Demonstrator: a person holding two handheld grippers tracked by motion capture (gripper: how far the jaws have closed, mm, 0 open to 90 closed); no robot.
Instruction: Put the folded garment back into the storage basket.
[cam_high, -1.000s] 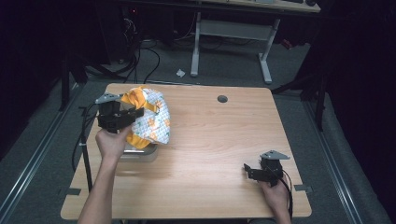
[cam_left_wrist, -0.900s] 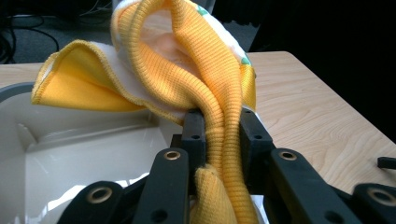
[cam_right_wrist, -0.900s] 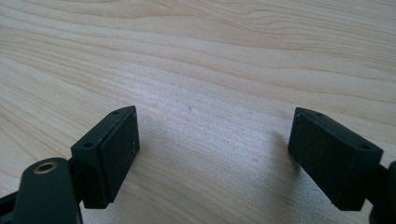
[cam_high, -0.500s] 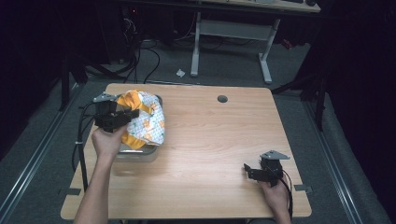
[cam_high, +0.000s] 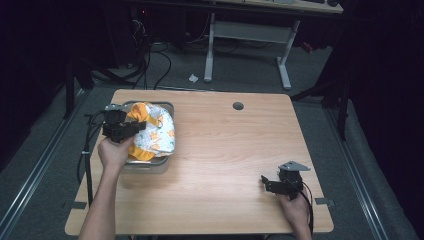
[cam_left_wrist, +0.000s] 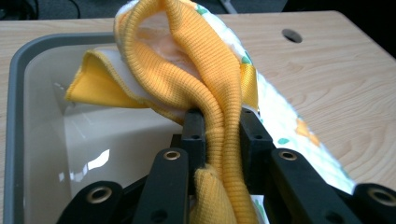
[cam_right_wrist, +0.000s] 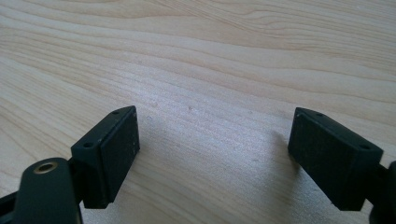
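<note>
**Left gripper clamps a garment over the grey tub**

Up at the left end of the wooden bench (cam_high: 225, 150), a grey plastic tub (cam_high: 145, 164) sits with its long side running toward the far edge. Bunched in and above the tub is a small garment (cam_high: 155, 134), white with a printed pattern of orange and green shapes and trimmed in orange ribbed knit. It spills over the tub's right rim onto the side facing the bench's middle.

The left gripper (cam_high: 121, 128) is held by the person's left hand (cam_high: 114, 151) just over the tub's left part. In the left gripper view its fingers (cam_left_wrist: 194, 133) are clenched on the garment's orange ribbed band (cam_left_wrist: 219, 93), which passes between them and loops up above the tub. A yellow-orange inner layer with a white lining (cam_left_wrist: 100, 86) hangs from that band over the tub's pale, glossy inside. The printed white cloth (cam_left_wrist: 285, 119) falls away to the right of the fingers, over the tub's rim.

Well apart from the tub, near the bench's right front corner, the right gripper (cam_high: 274, 183) rests low over bare wood in the person's right hand (cam_high: 295, 210), with its grey three-cornered plate (cam_high: 294, 165) on top. In the right gripper view its fingers (cam_right_wrist: 114, 149) stand released and wide apart, with plain wood grain between them.

A round cable hole (cam_high: 238, 106) lies in the bench beyond the tub, toward the far edge.
</note>
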